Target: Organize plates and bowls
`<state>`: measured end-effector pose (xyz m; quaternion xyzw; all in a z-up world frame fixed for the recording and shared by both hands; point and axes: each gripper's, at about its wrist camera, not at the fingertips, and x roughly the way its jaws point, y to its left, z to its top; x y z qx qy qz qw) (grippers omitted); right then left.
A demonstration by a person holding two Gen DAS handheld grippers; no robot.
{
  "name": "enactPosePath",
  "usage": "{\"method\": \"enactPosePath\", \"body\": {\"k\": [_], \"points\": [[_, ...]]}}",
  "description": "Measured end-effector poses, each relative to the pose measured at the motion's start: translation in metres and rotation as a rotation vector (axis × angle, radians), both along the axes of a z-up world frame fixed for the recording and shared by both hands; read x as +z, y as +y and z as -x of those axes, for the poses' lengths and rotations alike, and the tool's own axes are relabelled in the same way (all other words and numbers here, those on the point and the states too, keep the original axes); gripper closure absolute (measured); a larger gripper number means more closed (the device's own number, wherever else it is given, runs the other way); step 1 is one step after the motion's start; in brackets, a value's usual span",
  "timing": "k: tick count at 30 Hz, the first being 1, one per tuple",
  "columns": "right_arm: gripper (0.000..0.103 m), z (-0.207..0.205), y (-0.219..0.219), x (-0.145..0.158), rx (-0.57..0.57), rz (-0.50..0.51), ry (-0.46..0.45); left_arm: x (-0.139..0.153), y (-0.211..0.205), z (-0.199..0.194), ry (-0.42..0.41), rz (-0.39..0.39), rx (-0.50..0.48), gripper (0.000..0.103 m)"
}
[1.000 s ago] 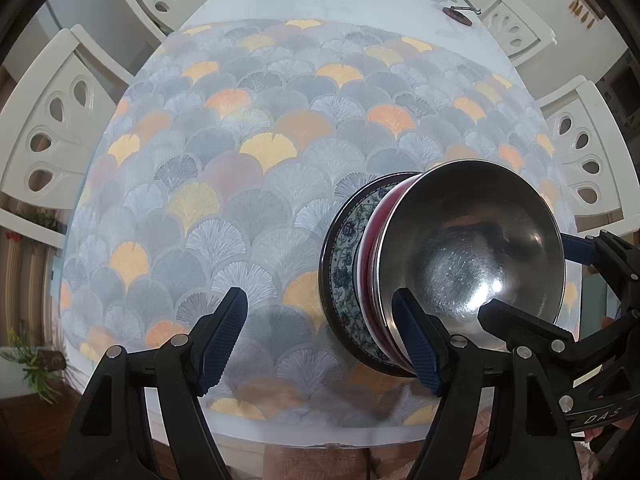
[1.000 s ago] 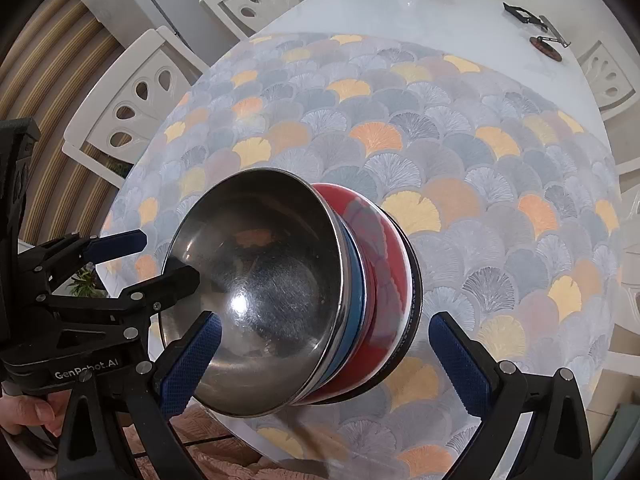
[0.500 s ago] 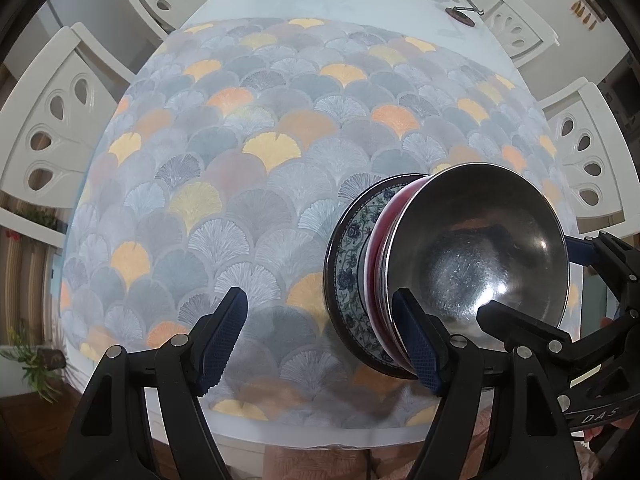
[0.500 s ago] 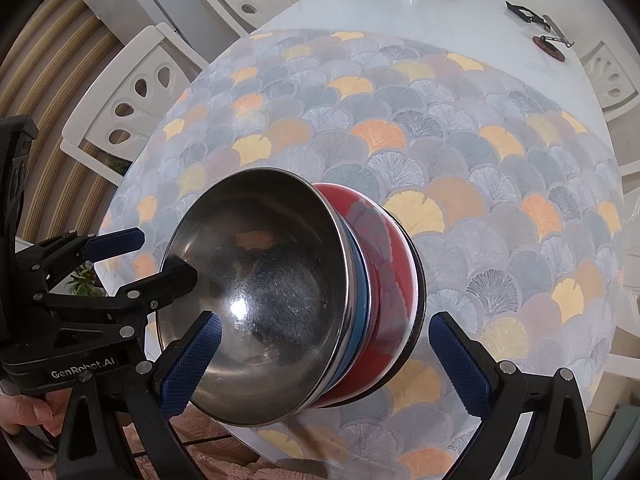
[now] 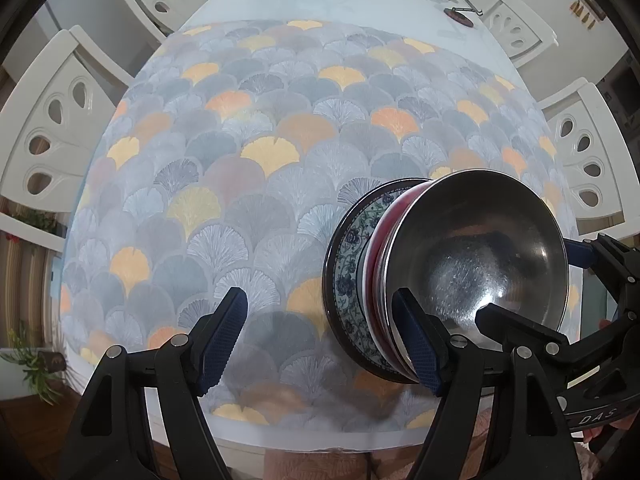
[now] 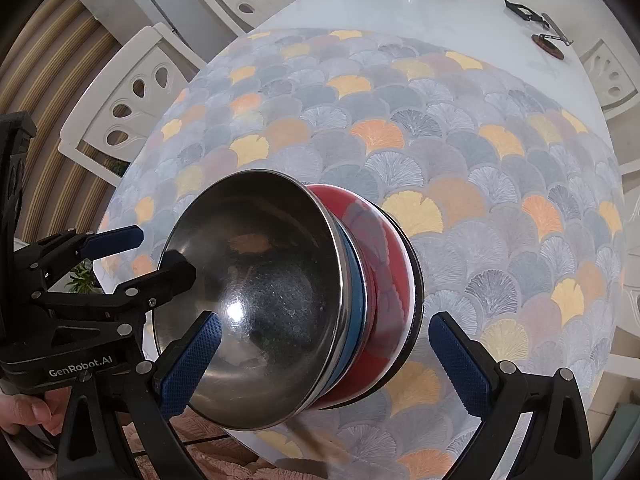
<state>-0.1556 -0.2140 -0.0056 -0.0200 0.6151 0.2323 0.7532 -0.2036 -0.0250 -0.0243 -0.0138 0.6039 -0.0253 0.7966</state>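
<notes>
Stack of dishes drifts slightly w/ respect to both cams. Left wrist view: steel bowl (image 5: 476, 252) & blue-patterned plate (image 5: 352, 280) now sit a little further right & lower in frame vs. 1 s ago. Right wrist view: steel bowl (image 6: 256, 292) & red bowl (image 6: 384, 280) sit marginally lower; more patterned cloth (image 6: 400, 128) shows above the stack.

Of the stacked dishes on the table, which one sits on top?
The steel bowl, plain shiny metal, sits on top. Under it come a blue dish, a red bowl and the floral-patterned plate at the bottom.
</notes>
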Motion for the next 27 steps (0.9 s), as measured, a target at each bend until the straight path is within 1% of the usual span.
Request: {"method": "enactPosePath", "body": {"k": [27], "points": [[0.000, -0.0009, 0.0009, -0.0008, 0.008, 0.002, 0.006, 0.0002, 0.0032, -0.0049, 0.001, 0.003, 0.004, 0.030]]}}
